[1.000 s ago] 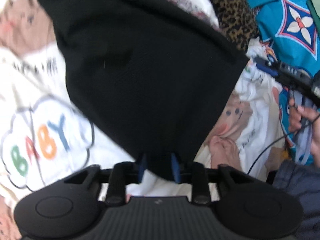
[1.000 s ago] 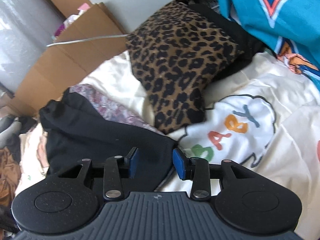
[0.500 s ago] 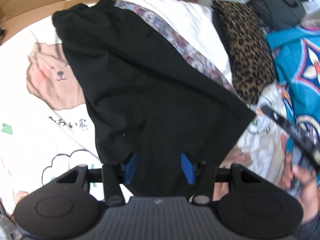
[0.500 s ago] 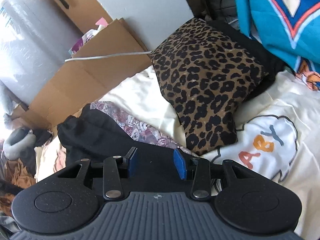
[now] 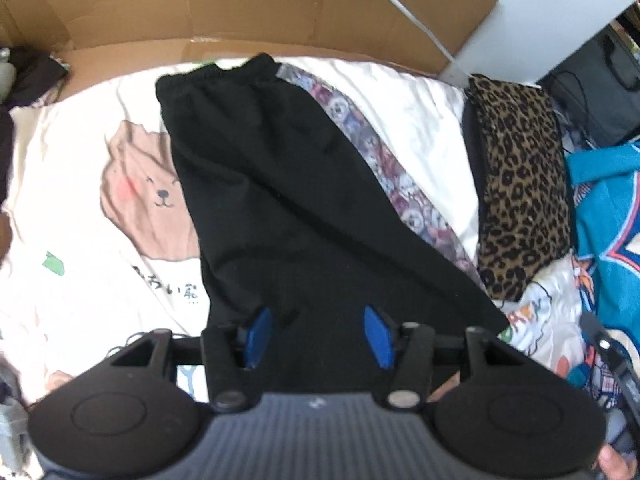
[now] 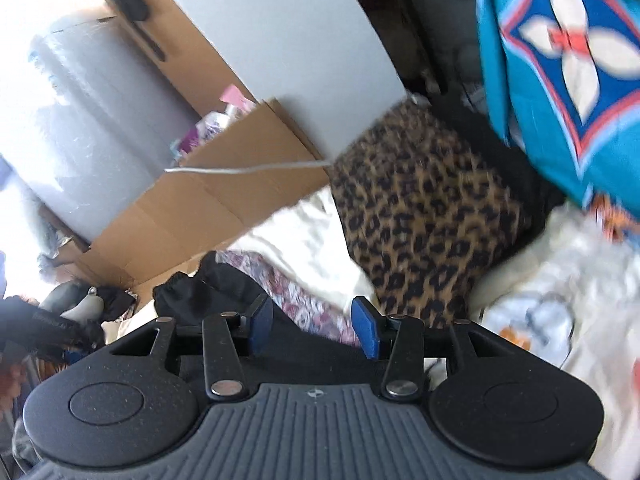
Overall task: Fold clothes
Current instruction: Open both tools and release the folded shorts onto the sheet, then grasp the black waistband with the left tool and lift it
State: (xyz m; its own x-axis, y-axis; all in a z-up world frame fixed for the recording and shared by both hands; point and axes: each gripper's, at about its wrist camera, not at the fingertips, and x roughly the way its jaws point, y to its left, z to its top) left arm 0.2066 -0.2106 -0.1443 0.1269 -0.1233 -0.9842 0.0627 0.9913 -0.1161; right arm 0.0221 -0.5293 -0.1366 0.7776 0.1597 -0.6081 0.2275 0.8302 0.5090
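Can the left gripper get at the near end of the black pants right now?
Probably yes. The left gripper is open, and the near end of the black pants lies flat on the sheet right between its fingers, with nothing covering it.

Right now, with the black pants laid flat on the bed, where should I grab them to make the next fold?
Probably the elastic waistband of the black pants, at the far end from the open left gripper. It is bunched and thick, giving the fingers an edge to pinch. Reach over from the near hem side, then pull it back toward you, staying clear of the leopard-print cushion to the right.
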